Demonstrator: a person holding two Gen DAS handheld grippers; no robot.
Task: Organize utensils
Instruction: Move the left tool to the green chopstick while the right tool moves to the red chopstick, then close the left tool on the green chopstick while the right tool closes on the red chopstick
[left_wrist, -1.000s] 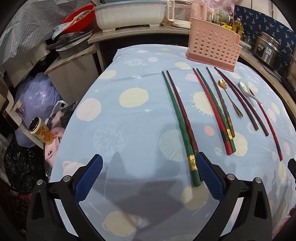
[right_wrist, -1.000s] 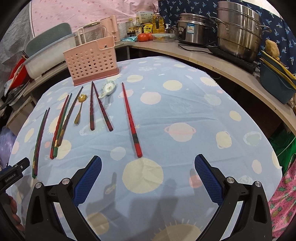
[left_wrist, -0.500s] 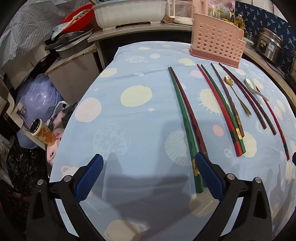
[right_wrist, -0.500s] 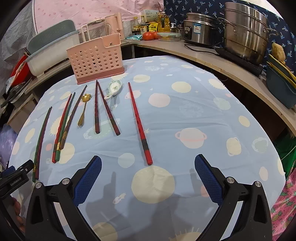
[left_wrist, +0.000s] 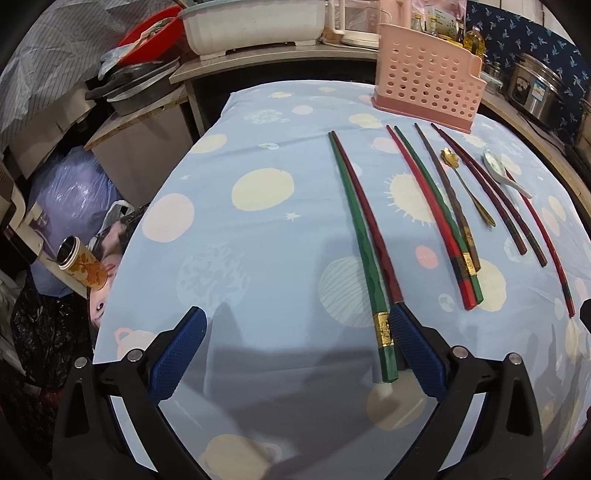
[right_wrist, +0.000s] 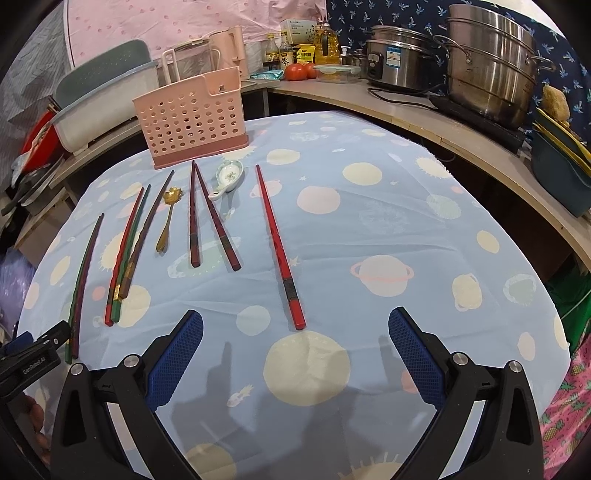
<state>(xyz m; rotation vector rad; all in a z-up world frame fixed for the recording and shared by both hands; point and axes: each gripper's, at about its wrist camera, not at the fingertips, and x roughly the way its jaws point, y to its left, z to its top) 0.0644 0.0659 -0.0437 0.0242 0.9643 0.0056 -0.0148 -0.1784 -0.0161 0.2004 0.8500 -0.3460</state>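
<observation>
Chopsticks and two spoons lie in a loose row on the blue planet-print tablecloth (right_wrist: 369, 206), all pointing toward the pink perforated utensil basket (right_wrist: 192, 118), which stands upright at the table's far edge. Nearest the left edge: a green chopstick (left_wrist: 360, 240) and a dark red chopstick (left_wrist: 369, 225), side by side and touching along most of their length. Next group toward the right: a red chopstick (left_wrist: 428, 214), a second green chopstick (left_wrist: 437, 210) and a brown chopstick (left_wrist: 448, 195), close together at their near ends. Just beside them lies a gold spoon (right_wrist: 167, 218), then two dark maroon chopsticks (right_wrist: 207, 214) forming a narrow V, tips together at the basket end. A white ceramic spoon (right_wrist: 226, 177) lies near the basket, bowl upward. A single red chopstick (right_wrist: 279, 243) lies apart, toward the table's middle. Left gripper (left_wrist: 293, 343): jaws spread wide, low over the near edge; its right blue pad (left_wrist: 415, 350) sits just beside the thick ends of the green and dark red pair, covering the dark red end; contact cannot be told. Right gripper (right_wrist: 295, 347): jaws spread wide, nothing between them, hovering at the near edge just short of the single red chopstick's thick end.
</observation>
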